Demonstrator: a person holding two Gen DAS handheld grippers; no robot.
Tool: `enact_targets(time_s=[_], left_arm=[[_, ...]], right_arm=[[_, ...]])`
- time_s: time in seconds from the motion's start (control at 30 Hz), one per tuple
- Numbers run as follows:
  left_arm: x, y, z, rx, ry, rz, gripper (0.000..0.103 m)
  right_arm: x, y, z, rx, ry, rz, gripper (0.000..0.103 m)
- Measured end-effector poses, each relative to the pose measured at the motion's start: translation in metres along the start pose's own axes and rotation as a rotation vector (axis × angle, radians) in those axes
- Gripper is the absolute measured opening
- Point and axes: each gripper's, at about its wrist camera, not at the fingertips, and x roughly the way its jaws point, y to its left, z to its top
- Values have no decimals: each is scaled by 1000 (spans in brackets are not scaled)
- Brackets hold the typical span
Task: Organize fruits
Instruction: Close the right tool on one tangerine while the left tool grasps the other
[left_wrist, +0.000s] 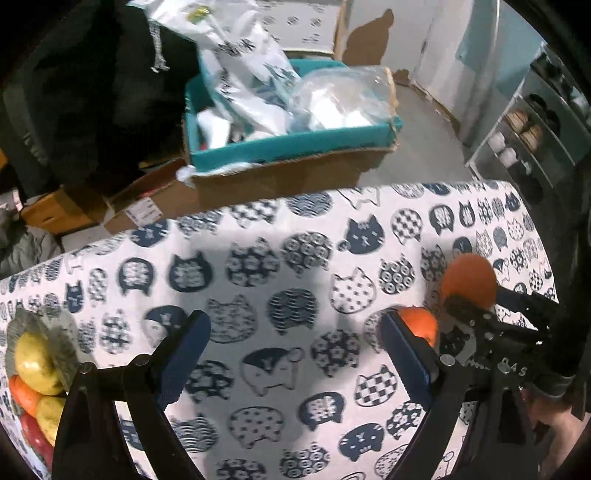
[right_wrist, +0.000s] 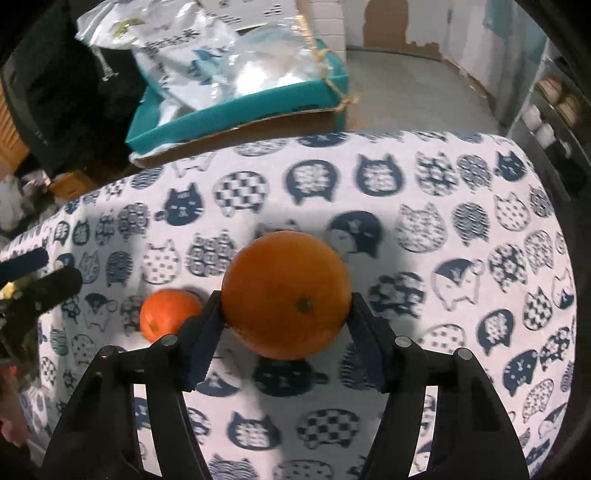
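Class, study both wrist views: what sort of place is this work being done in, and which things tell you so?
Probably a lived-in home room, perhaps an entryway or storage corner. A cat-print tablecloth covers the table, cardboard boxes crowd the floor, and a shoe rack stands at the wall.

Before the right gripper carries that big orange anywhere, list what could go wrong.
1. The right gripper pinches the large orange only at its widest sides near the fingertips; round and smooth, it may slip out.
2. The small tangerine sits just beside the left finger and could be knocked rolling.
3. The fruit pile at the tablecloth edge looks crowded, so adding more might spill.
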Motion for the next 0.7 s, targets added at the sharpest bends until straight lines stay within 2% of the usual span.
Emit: enact_targets(time_s=[0.27, 0.5, 0.7], left_arm=[[14, -7, -9, -37, 34, -22, 94], [14, -10, -12, -40, 39, -24, 94], [10, -16, -18, -35, 39, -33, 94]], right_arm=[[-6, -4, -21, -16, -22, -17, 66], [-6, 3, -26, -58, -48, -53, 66], [-20, -15, -25, 35, -65, -15, 66]])
